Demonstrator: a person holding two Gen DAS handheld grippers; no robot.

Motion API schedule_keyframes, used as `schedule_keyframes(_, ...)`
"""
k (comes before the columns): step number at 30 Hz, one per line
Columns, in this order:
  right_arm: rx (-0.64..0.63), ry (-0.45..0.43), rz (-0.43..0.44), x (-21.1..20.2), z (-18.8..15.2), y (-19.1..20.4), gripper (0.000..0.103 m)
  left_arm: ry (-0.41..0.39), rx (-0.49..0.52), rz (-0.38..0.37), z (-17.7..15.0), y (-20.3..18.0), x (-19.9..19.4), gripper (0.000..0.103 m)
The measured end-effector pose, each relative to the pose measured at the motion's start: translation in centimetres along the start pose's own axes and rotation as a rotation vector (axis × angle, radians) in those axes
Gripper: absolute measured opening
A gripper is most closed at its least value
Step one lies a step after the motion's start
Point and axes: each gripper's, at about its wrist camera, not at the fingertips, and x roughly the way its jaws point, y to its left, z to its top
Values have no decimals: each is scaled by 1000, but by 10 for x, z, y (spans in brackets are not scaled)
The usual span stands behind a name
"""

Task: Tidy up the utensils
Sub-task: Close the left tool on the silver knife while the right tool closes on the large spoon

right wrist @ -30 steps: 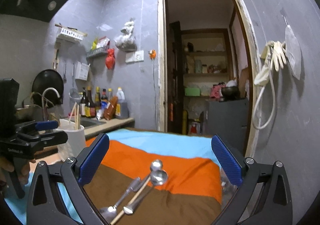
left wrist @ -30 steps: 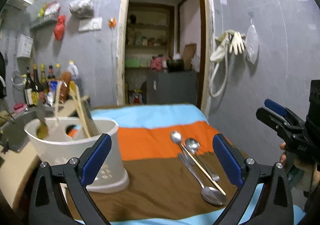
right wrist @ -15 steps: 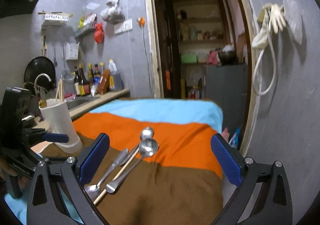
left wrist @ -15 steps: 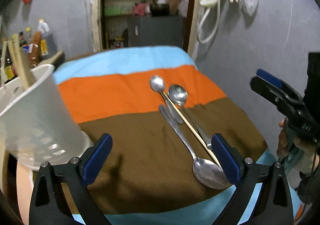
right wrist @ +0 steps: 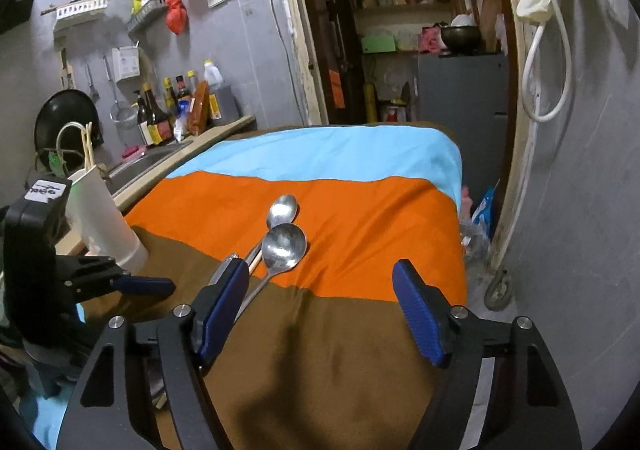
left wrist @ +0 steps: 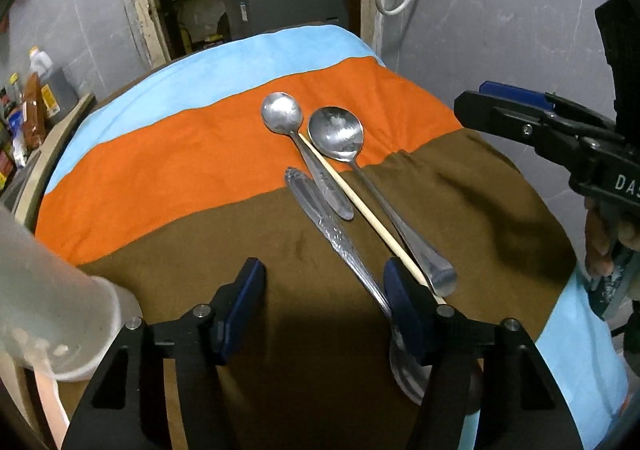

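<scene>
Lying diagonally: spoons (left wrist: 340,134), chopstick (left wrist: 368,214), bowls toward doorway.

White letters "DA", cut off by the frame edge, stand on the black body of the right gripper (left wrist: 504,106)

The desk (left wrist: 120,330) is covered by a cloth (left wrist: 168,170) striped blue, orange and brown. On the cloth lie three metal spoons (left wrist: 338,132) and one wooden chopstick (left wrist: 360,206), bunched together; a white utensil holder (right wrist: 102,218) stands at its left edge.
</scene>
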Motion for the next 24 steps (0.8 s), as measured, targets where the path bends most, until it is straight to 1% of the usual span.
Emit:
schedule_keyframes(2,7,1,3,0,0,-2,73,3,6,4,0,0,1,50)
schedule_keyframes(6,7,24,9,6,3,-4,73,0,31,26,6,-1,8,45)
schedule_keyframes(7,3,30,8,8,4,-3,73,-4,42,32,7,-2,9,42)
schedule_keyframes(8,-4,42,7,10,4,-2,73,-10,53,35,8,-2,9,32)
schedule_keyframes(10,-13,59,8,14,5,-1,71,-18,72,38,9,-4,11,22)
schedule_keyframes(11,-17,73,8,17,6,0,70,-19,79,42,9,-4,11,20)
schedule_keyframes(16,-23,137,5,34,9,1,67,-22,53,9,5,10,7,15)
schedule_keyframes(17,-27,157,10,39,10,2,67,-23,51,8,3,12,5,14)
schedule_keyframes(20,-41,204,22,54,13,6,66,-23,67,38,-2,14,0,13)
schedule_keyframes(22,-59,233,24,65,15,11,66,-22,55,33,-5,16,-2,13)
schedule_keyframes(24,-94,269,7,77,15,18,64,-23,41,28,-8,20,-4,13)
